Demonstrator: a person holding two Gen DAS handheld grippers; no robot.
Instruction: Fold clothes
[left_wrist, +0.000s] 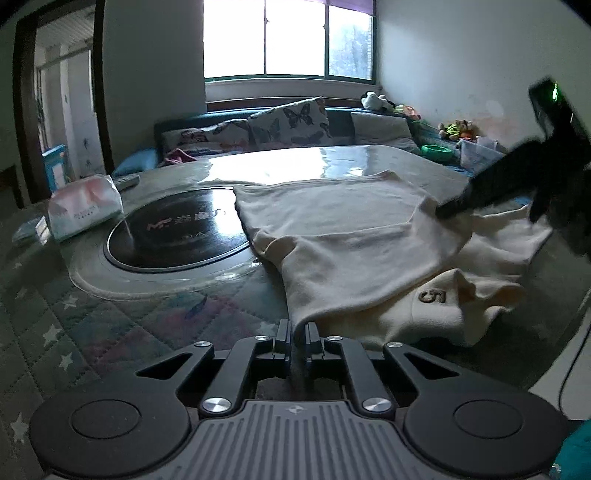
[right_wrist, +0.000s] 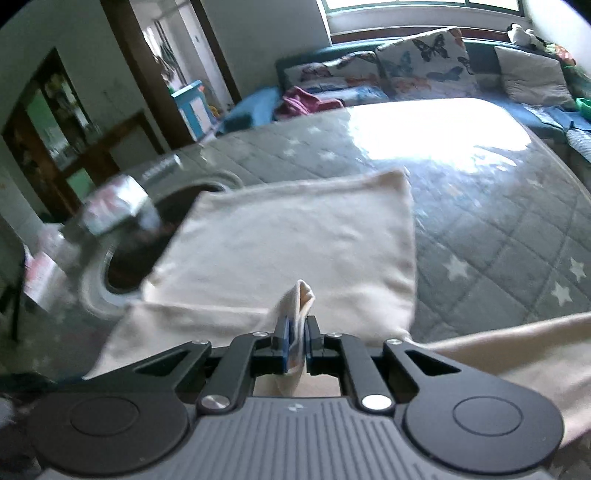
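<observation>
A cream garment (left_wrist: 351, 236) lies partly folded on the quilted table cover, one layer turned over another that bears a dark "5" (left_wrist: 432, 295). My left gripper (left_wrist: 298, 330) is shut on a near corner of the cream garment, low at the table's front. My right gripper (left_wrist: 448, 210) shows at the right in the left wrist view, blurred, pinching the cloth's far edge. In the right wrist view my right gripper (right_wrist: 297, 332) is shut on a bunched fold of the cream garment (right_wrist: 295, 236), which spreads out ahead of it.
A dark round plate (left_wrist: 177, 236) is set into the table at the left, with a tissue pack (left_wrist: 85, 208) beside it. A sofa with butterfly cushions (left_wrist: 291, 120) runs behind the table under a bright window. Toys and a clear box (left_wrist: 476, 151) sit at the right.
</observation>
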